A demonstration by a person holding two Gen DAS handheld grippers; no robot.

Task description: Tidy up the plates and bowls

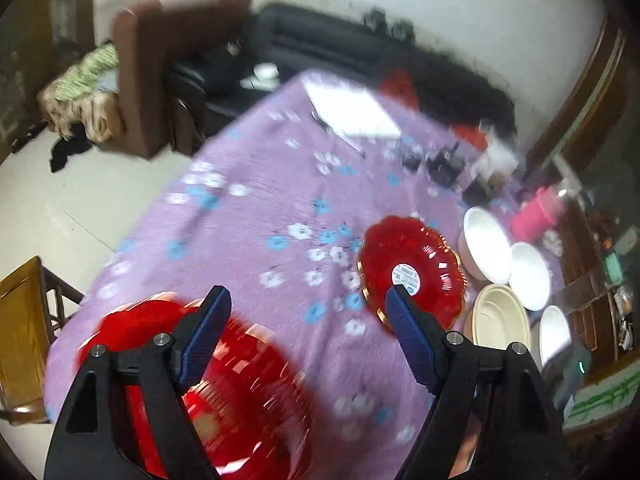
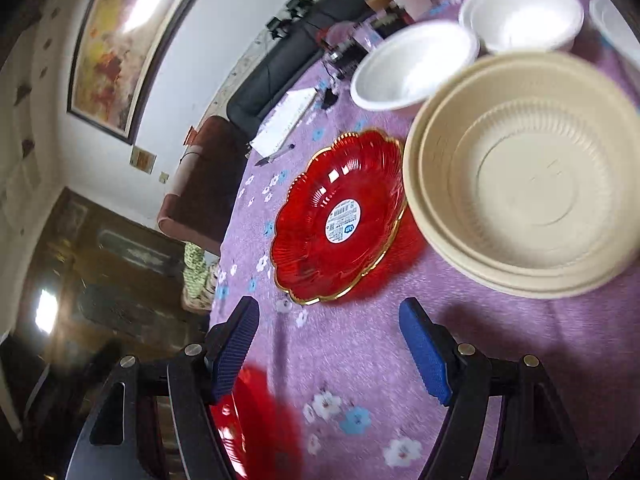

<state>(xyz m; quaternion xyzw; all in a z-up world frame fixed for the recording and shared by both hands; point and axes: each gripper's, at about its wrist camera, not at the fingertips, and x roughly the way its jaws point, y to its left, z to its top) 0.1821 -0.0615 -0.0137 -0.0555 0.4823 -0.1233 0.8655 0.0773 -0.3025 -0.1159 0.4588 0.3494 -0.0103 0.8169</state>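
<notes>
A red plate (image 2: 338, 220) with a gold scalloped rim and a round white label at its middle lay flat on the purple flowered cloth (image 2: 360, 360) of the table. Taking that plate as the landmark: a cream bowl (image 2: 532, 184), with a second one nested under it, stood just beside its right edge in the right wrist view, rims nearly touching. Beyond the cream bowl sat three white bowls; the nearest (image 2: 412, 68) stood just past the plate's far right edge, a second (image 2: 522, 12) further right, and a third (image 2: 612, 20) was cut off by the picture's edge. A second red plate (image 1: 224, 392), blurred, lay on the cloth well apart from the labelled plate (image 1: 412, 276), on the near left side, partly behind the left gripper's finger.

The left gripper (image 1: 308, 300) hung above the cloth with its jaws spread wide and nothing between the blue pads (image 1: 208, 336). The right gripper (image 2: 330, 312) likewise stood released, jaws wide, empty, just short of the labelled plate's near rim.

Farther from the plate, a white sheet of paper (image 1: 352, 112) and a pen lay at the far end of the table. A pink container (image 1: 538, 212) lay beyond the white bowls. A brown armchair (image 1: 160, 68) and a dark sofa (image 1: 320, 44) stood past the table, against the wall.
</notes>
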